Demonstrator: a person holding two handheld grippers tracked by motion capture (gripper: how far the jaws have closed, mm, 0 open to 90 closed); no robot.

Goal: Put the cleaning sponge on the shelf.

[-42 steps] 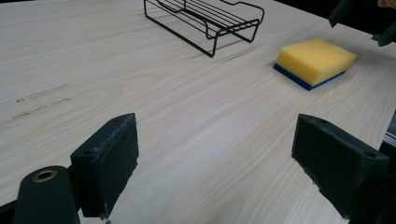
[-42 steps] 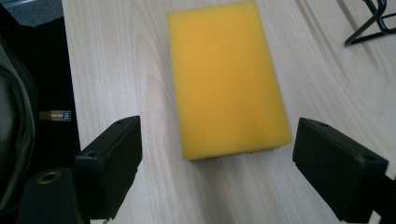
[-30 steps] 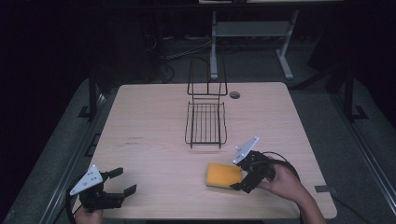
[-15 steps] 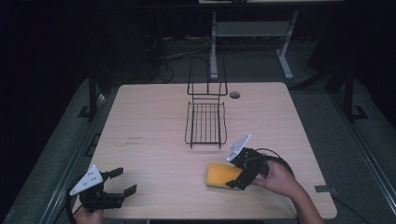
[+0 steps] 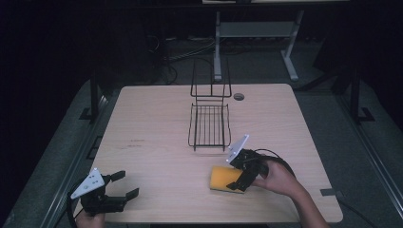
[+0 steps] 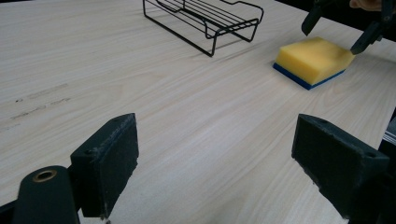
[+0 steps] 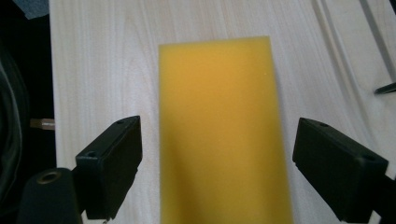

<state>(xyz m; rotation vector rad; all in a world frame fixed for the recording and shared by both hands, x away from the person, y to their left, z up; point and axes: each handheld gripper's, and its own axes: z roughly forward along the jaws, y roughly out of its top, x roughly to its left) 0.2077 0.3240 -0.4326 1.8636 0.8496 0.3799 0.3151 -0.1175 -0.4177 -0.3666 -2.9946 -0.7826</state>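
Note:
A yellow sponge (image 5: 222, 179) with a blue underside lies flat on the wooden table (image 5: 152, 118), near its front right. My right gripper (image 5: 239, 176) is open, one jaw on each side of the sponge's right end, not pressing on it. In the right gripper view the sponge (image 7: 219, 130) runs lengthwise between the spread jaws of the right gripper (image 7: 217, 172). My left gripper (image 5: 127, 183) is open and holds nothing at the table's front left corner. The left gripper view looks past the open left gripper (image 6: 215, 172) to the sponge (image 6: 315, 58) and the right gripper (image 6: 338, 28).
A black wire rack (image 5: 209, 124) stands at mid-table, its tall back frame on the far side; its near corner (image 6: 205, 18) is in the left gripper view. A round cable hole (image 5: 239, 96) lies behind it. Bare wood stretches between the two grippers.
My right gripper has slid left toward the sponge, so its jaws now straddle the sponge's end. The sponge and my left gripper have stayed put.

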